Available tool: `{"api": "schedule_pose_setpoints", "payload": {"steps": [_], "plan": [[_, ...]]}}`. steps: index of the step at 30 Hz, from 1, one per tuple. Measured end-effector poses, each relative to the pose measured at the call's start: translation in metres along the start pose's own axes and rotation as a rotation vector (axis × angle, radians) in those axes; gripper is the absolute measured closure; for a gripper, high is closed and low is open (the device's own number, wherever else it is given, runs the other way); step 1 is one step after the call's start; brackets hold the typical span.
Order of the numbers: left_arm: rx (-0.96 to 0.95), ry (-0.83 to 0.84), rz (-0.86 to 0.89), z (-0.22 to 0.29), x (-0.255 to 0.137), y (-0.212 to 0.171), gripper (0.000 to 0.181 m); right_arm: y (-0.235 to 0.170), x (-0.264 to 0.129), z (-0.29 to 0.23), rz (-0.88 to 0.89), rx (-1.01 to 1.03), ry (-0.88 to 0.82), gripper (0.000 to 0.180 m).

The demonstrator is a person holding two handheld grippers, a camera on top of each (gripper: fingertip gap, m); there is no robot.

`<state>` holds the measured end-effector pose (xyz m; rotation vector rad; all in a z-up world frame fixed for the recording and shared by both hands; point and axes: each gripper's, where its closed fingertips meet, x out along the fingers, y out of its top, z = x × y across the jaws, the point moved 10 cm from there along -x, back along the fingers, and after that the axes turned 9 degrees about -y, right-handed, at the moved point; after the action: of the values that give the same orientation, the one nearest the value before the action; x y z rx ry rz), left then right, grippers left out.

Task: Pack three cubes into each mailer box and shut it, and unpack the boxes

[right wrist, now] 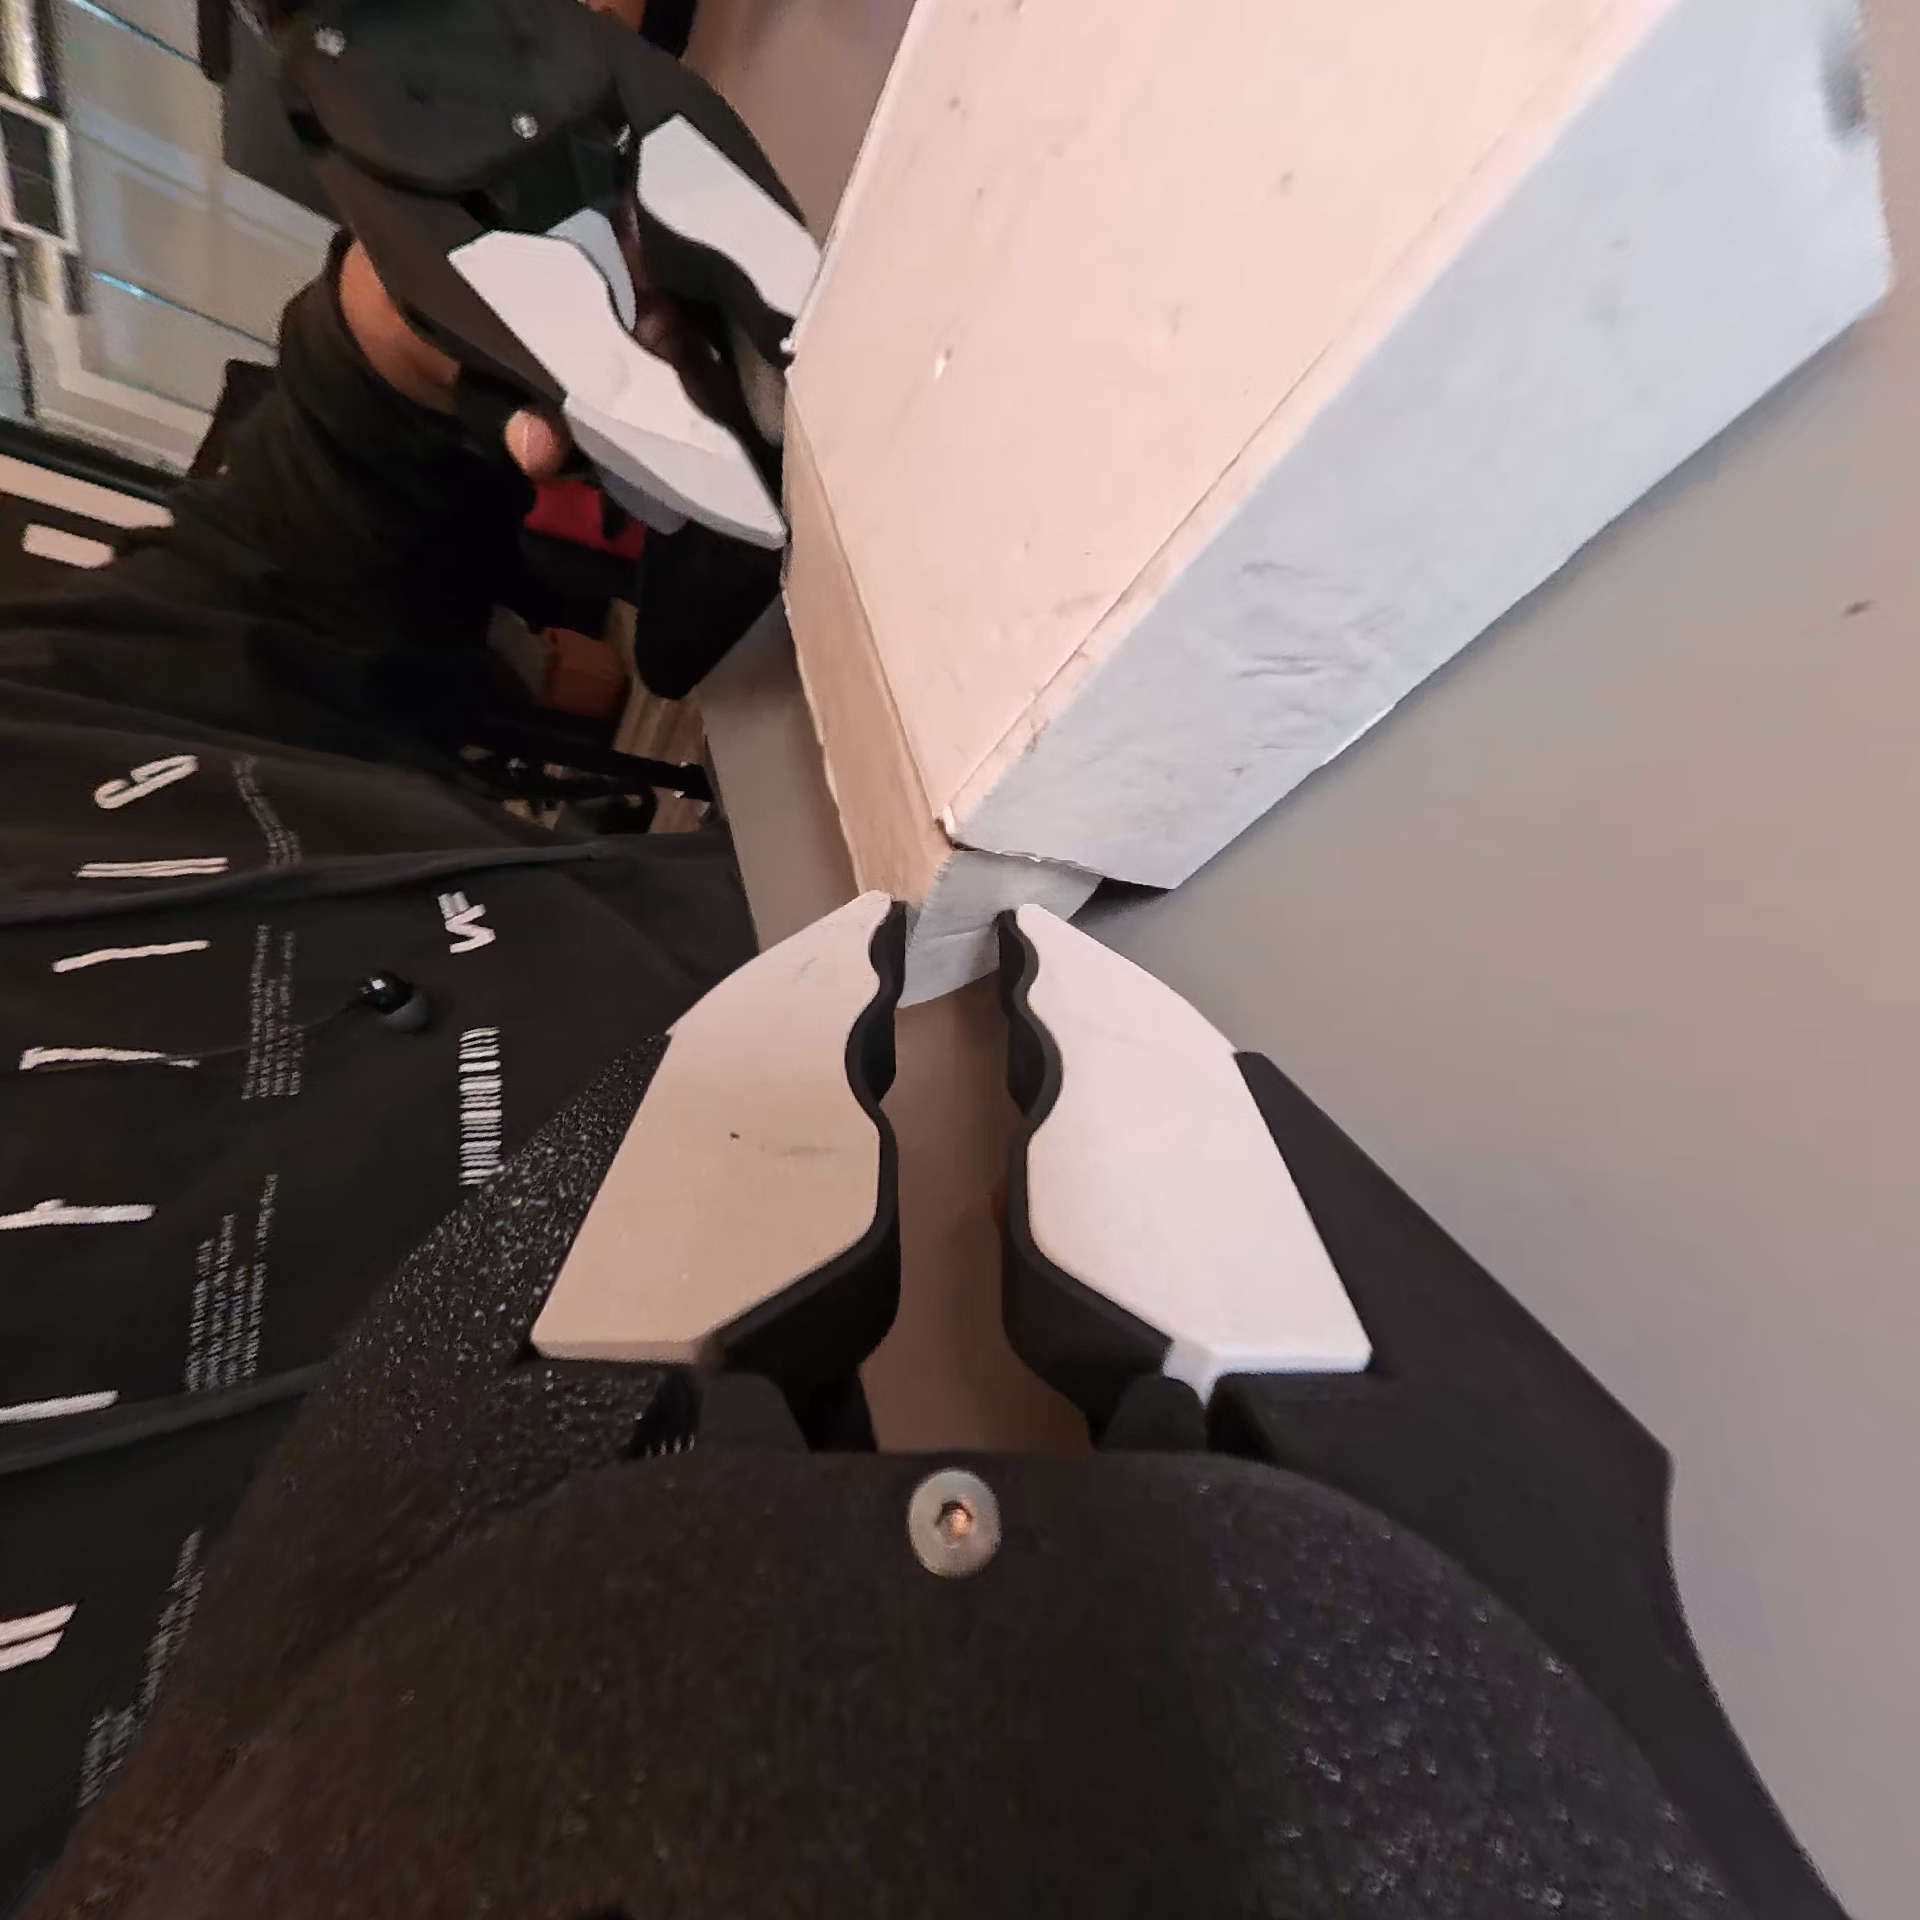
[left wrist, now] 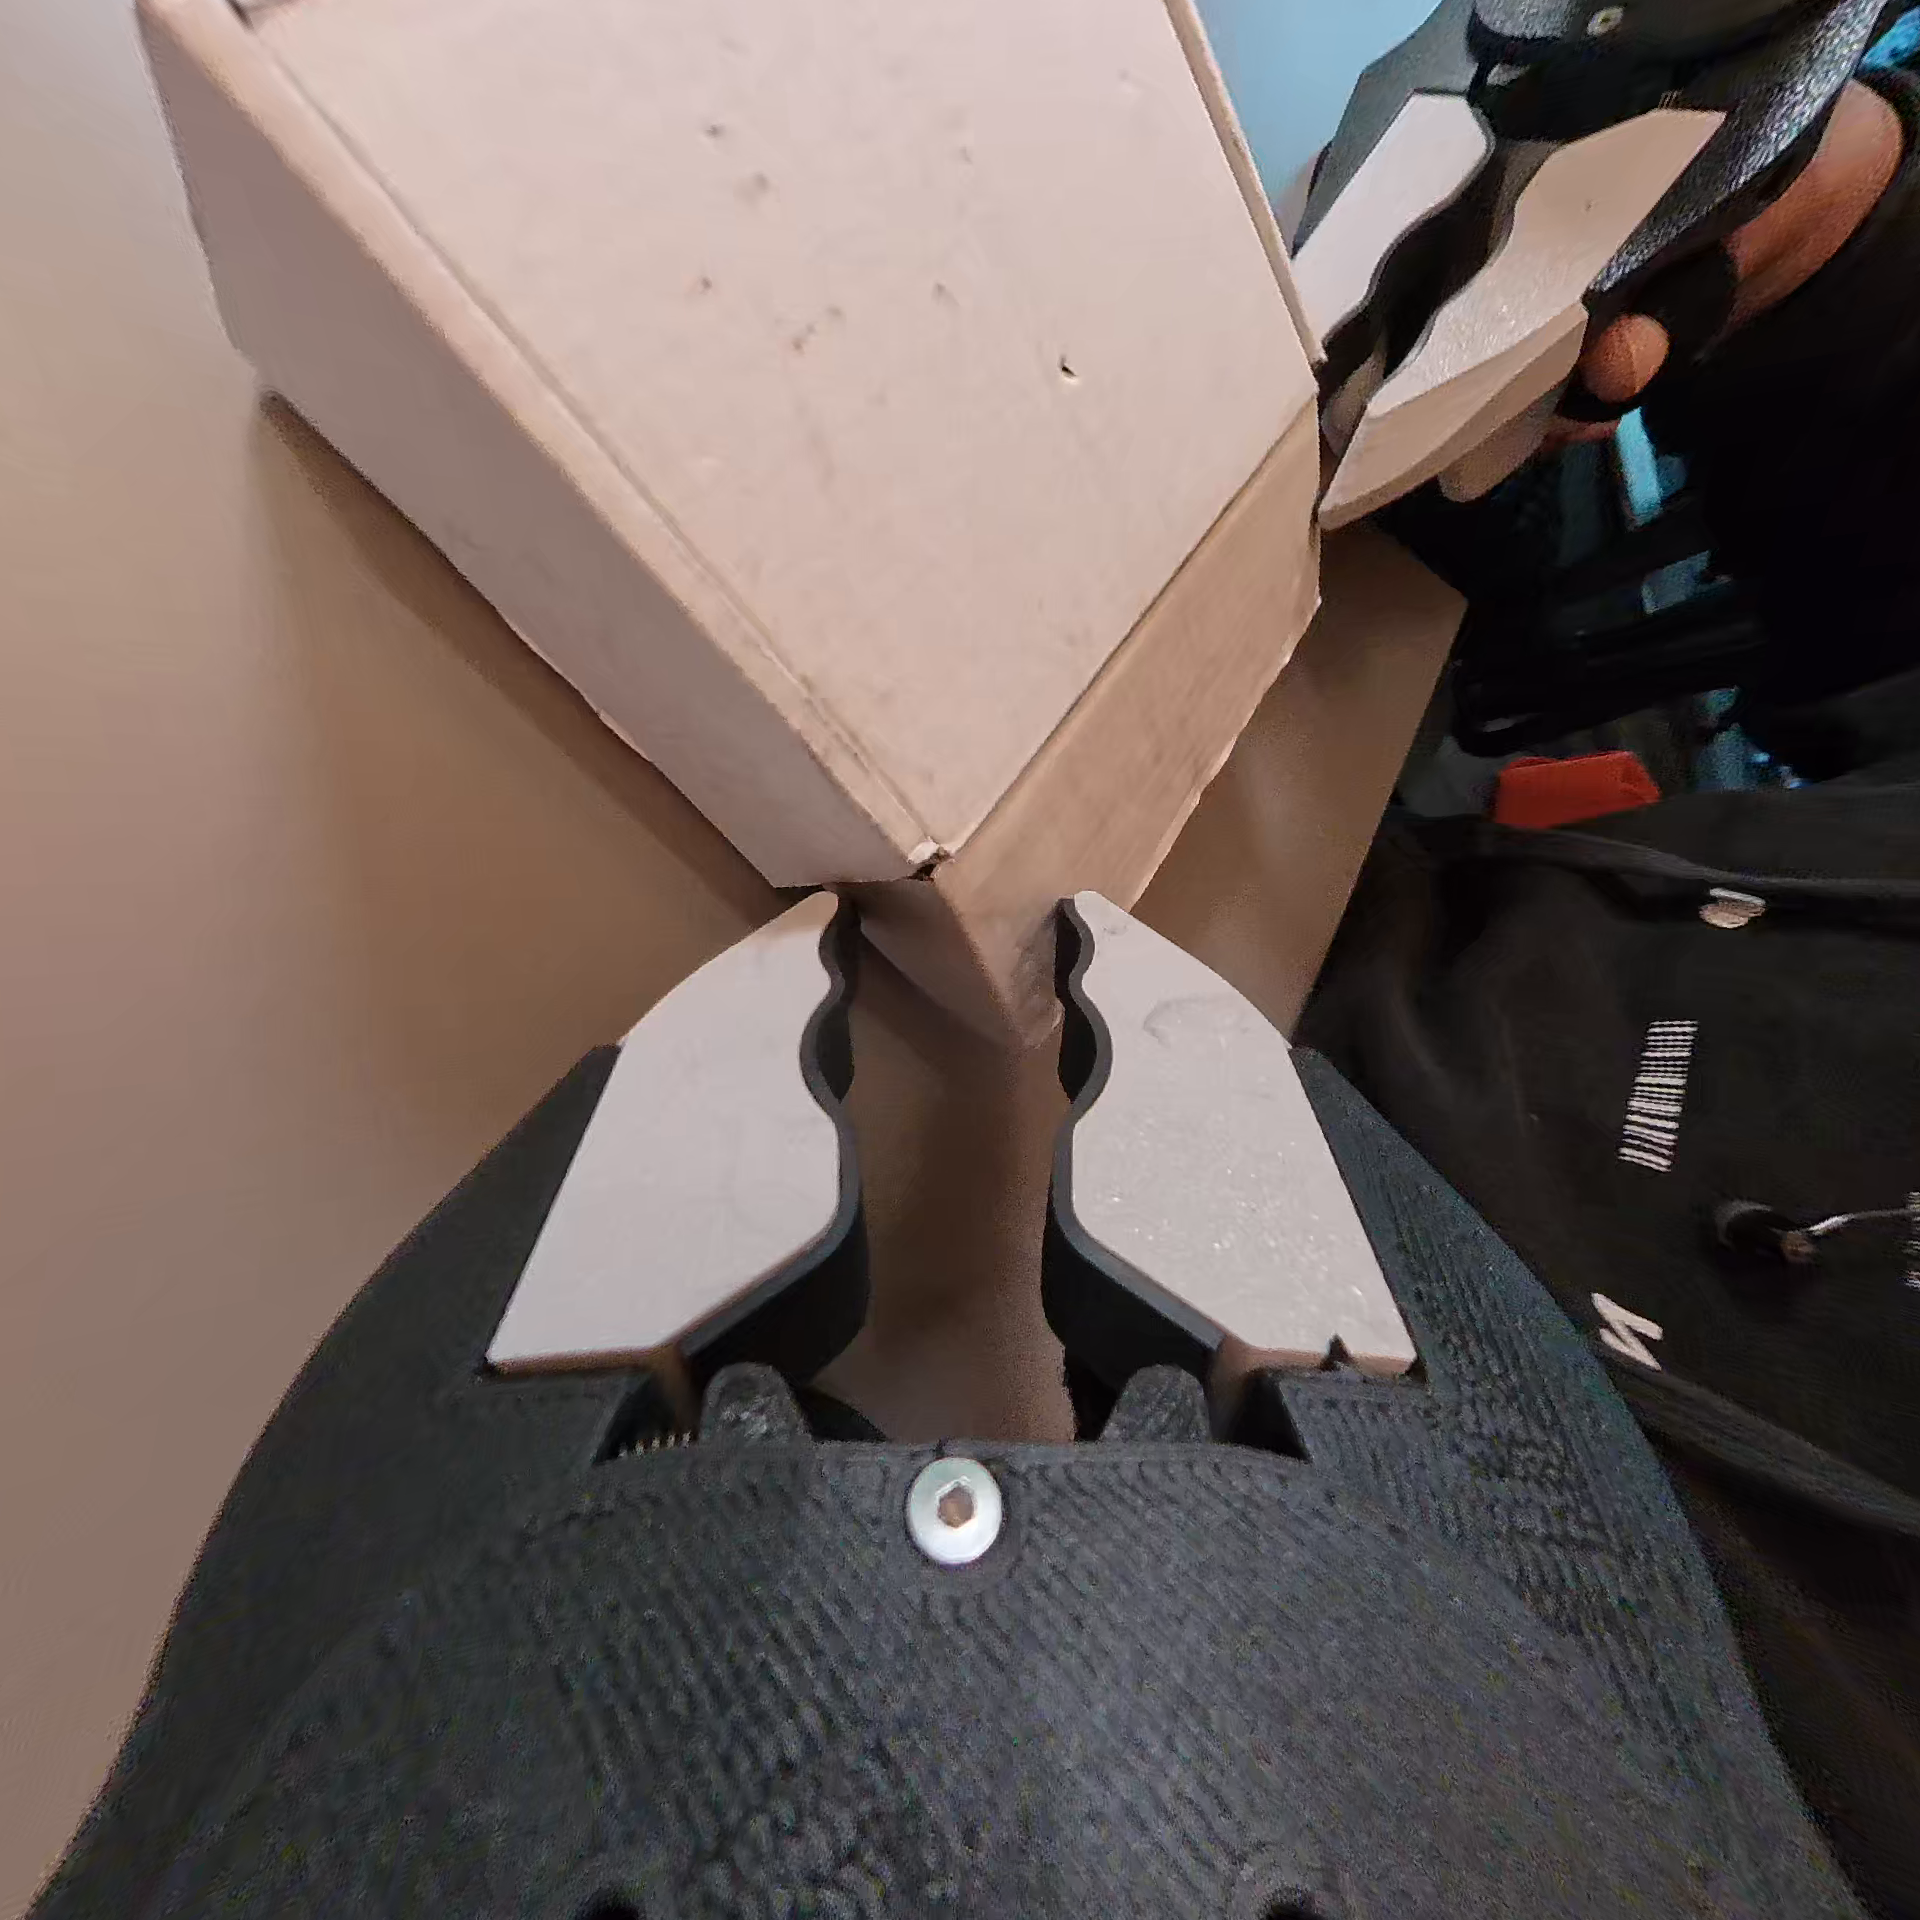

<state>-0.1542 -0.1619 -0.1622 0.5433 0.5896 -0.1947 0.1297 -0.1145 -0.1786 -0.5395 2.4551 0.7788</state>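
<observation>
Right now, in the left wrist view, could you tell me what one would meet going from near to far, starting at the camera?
Left gripper, its fingertips at a small cardboard flap → the lower corner of the closed mailer box → farther off at upper right, the right gripper at the box's far corner.

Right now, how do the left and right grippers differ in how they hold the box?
The left gripper pinches a flap at the near left corner of the box; the right gripper pinches one at the near right corner. The left gripper's fingers sit wider apart than the right's. Both are shut on cardboard flaps of the same closed box.
</observation>
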Motion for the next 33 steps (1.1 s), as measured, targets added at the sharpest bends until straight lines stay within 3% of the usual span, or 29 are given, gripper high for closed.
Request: {"api": "schedule_pose_setpoints", "payload": {"steps": [6, 10, 13, 17, 20, 22, 25, 33], "plan": [[0.210, 0.148, 0.000, 0.008, 0.006, -0.006, 0.146, 0.001, 0.000, -0.008, 0.061, -0.223, -0.212, 0.159], [0.353, 0.295, -0.041, 0.014, 0.009, -0.009, 0.147, 0.000, 0.005, -0.020, 0.049, -0.457, -0.430, 0.144], [0.416, 0.354, -0.001, 0.017, 0.001, -0.007, 0.139, 0.002, -0.002, -0.030, 0.097, -0.597, -0.548, 0.133], [0.563, 0.458, 0.016, 0.014, -0.010, -0.003, 0.118, 0.007, -0.007, -0.036, 0.105, -0.803, -0.678, 0.098], [0.566, 0.332, 0.021, 0.008, -0.005, 0.001, 0.101, 0.013, 0.002, -0.039, 0.057, -0.813, -0.651, 0.083], [0.590, 0.262, 0.070, 0.004, -0.001, 0.006, 0.090, 0.018, 0.008, -0.034, 0.033, -0.812, -0.648, 0.083], [0.677, 0.316, 0.041, -0.004, 0.007, 0.009, 0.093, 0.020, 0.015, -0.030, 0.020, -0.856, -0.613, 0.091], [0.859, 0.522, 0.031, -0.008, 0.015, 0.006, 0.113, 0.020, 0.017, -0.019, 0.071, -1.011, -0.732, 0.112]]}}
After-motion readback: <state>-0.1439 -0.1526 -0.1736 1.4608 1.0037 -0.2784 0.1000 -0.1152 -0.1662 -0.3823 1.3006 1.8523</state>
